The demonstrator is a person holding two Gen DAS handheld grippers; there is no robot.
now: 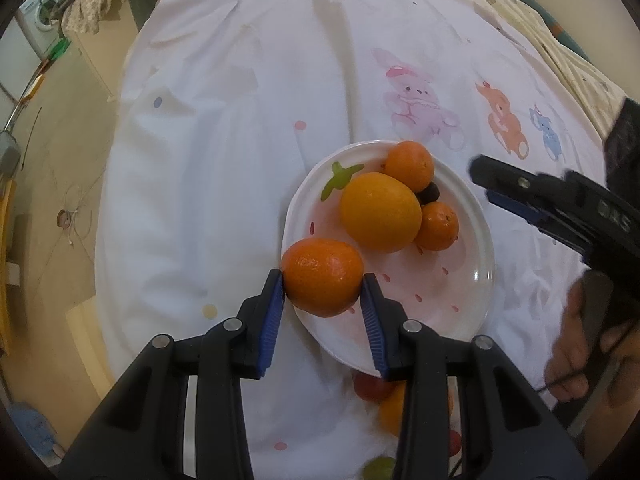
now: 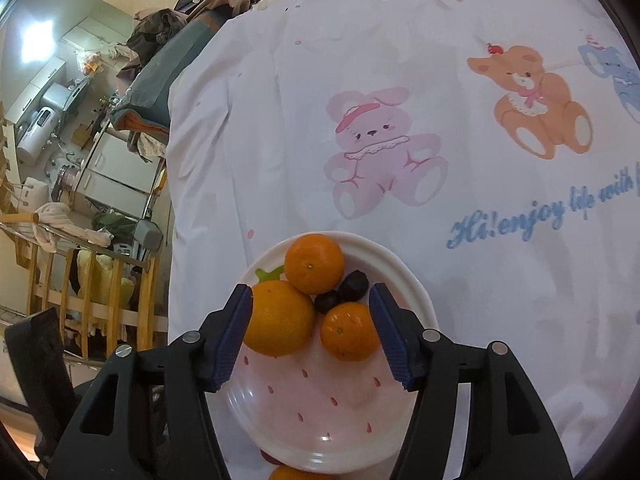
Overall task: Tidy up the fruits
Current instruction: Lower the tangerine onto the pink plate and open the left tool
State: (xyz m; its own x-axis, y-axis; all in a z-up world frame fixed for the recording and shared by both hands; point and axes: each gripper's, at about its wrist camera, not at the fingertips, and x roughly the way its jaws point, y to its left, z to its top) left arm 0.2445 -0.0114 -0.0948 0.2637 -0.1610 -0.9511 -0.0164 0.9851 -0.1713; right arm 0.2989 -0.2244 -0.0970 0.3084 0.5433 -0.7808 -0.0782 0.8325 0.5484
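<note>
White bedsheet (image 1: 240, 120), left tongs (image 1: 323, 284) gripping tangerine (image 1: 322, 276), right tongs (image 2: 310, 312) apart

We see a white bedsheet printed with pastel cartoon bears (image 2: 384, 148) spread over a bed, beige tiled floor (image 1: 60, 184) beside it, a white front-loading washing machine (image 1: 42, 14) in the far corner, and a wooden slatted rack (image 2: 80, 280) holding clothes.

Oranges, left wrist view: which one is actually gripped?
The orange at the plate's near rim, pinched between the left gripper's blue pads. The other three sit loose farther back on the plate; the right gripper holds nothing.
</note>
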